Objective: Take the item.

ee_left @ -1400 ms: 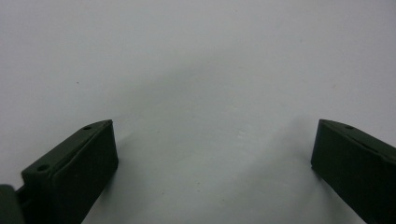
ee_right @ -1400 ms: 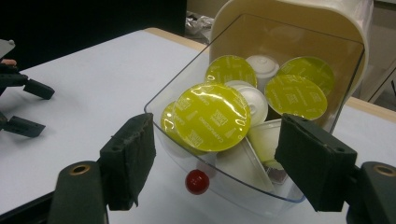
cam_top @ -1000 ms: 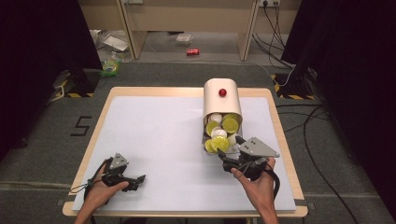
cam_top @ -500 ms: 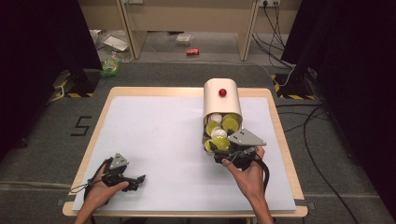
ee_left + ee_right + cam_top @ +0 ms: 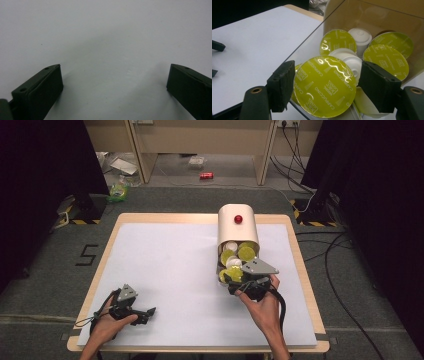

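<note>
The white bench (image 5: 165,270) carries, at right, a tan dispenser (image 5: 237,227) spilling coffee capsules. My right gripper (image 5: 325,83) has just been closing its jaws around a yellow-green capsule (image 5: 325,87) at the dispenser's near mouth. My left gripper (image 5: 113,82), near left, rests with its jaws apart.

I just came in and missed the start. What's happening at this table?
A person is taking coffee capsules out of a beige dispenser lying near the table's right edge. The right tool sits at its open mouth with a yellow-green Cappuccino capsule between its jaws, which have just been closing; a firm grip isn't clear. More yellow-green and white capsules lie behind. The left tool rests open on the white table, holding nothing.
</note>
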`<state>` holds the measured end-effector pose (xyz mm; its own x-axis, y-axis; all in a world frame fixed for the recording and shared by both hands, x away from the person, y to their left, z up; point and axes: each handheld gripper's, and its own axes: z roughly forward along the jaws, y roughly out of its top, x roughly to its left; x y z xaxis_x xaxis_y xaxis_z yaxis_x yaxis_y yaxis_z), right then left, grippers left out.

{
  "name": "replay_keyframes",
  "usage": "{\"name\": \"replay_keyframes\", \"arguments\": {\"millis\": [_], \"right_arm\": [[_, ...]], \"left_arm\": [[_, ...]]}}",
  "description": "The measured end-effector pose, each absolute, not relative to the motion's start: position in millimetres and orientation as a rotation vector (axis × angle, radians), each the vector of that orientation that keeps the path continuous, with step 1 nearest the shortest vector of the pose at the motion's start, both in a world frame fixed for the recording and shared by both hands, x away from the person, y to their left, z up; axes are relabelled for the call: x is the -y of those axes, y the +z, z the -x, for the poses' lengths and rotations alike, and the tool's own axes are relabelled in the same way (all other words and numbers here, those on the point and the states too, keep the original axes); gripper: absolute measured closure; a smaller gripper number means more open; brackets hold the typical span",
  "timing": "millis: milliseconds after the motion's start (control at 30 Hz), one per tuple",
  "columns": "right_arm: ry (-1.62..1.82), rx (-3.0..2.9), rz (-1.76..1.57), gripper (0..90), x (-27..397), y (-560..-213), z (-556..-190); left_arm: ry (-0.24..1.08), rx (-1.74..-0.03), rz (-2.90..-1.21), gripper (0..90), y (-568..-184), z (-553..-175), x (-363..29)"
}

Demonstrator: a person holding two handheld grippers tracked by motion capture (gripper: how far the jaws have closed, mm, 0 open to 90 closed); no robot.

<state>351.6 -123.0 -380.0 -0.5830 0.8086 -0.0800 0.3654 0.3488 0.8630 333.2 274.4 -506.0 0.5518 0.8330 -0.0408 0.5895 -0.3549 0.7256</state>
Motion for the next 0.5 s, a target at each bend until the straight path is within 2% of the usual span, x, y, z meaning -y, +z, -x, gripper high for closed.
{"name": "replay_keyframes", "arguments": {"millis": [67, 167, 500], "right_arm": [[1.166, -2.119, -1.023, 30.9, 123.0, -381.7, -352.8], [1.170, -2.137, -1.005, 37.6, 121.2, -382.6, -352.0], [1.212, -2.050, -0.982, 38.3, 127.9, -365.1, -343.0]], "left_arm": [[0.440, -1.140, -2.078, 0.0, -506.1, -333.2, -274.3], [0.441, -1.141, -2.078, 0.0, -506.0, -333.1, -274.3], [0.440, -1.140, -2.078, 0.0, -506.0, -333.2, -274.4]]}}
